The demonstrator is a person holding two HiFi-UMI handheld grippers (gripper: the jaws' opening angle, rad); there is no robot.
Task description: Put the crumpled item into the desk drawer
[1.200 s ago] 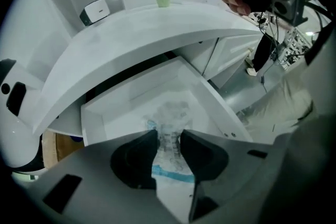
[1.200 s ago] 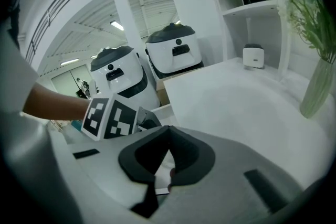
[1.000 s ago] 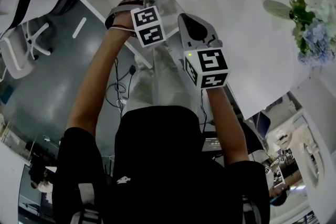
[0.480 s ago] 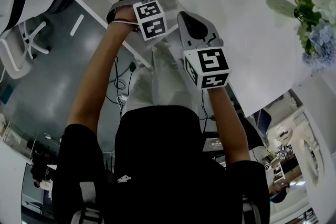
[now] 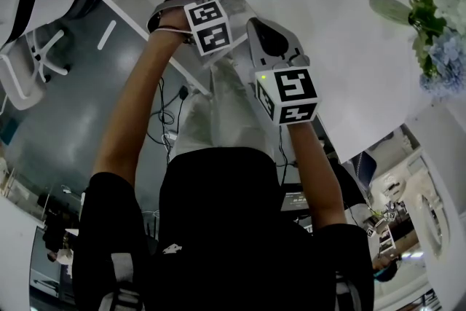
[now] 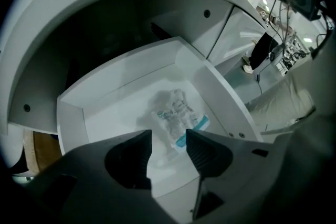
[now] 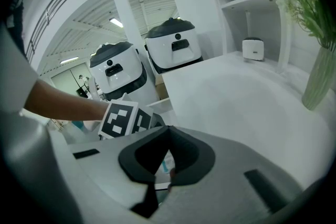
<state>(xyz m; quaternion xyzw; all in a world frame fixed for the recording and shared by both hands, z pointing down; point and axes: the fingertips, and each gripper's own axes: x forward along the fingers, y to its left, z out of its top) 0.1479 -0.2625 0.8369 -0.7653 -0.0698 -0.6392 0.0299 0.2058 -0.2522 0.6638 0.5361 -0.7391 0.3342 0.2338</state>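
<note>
Release looks done: the jaws of the left gripper (image 6: 169,136) have just been opening and stand apart above the crumpled item (image 6: 176,115), which lies free on the floor of the drawer (image 6: 210,86), so only closing it remains, while the jaws of the right gripper (image 7: 169,127) sit together.

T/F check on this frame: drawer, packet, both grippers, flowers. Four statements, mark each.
1. The desk drawer is pulled open. True.
2. The left gripper is clamped on the crumpled packet. False: the packet lies on the drawer floor. The jaws stand apart above it, not touching it, and have just been opening.
3. The right gripper has its jaws together with nothing held. True.
4. The flowers stand inside the drawer. False: they stand in a vase on the desk top, off to the person's right.
</note>
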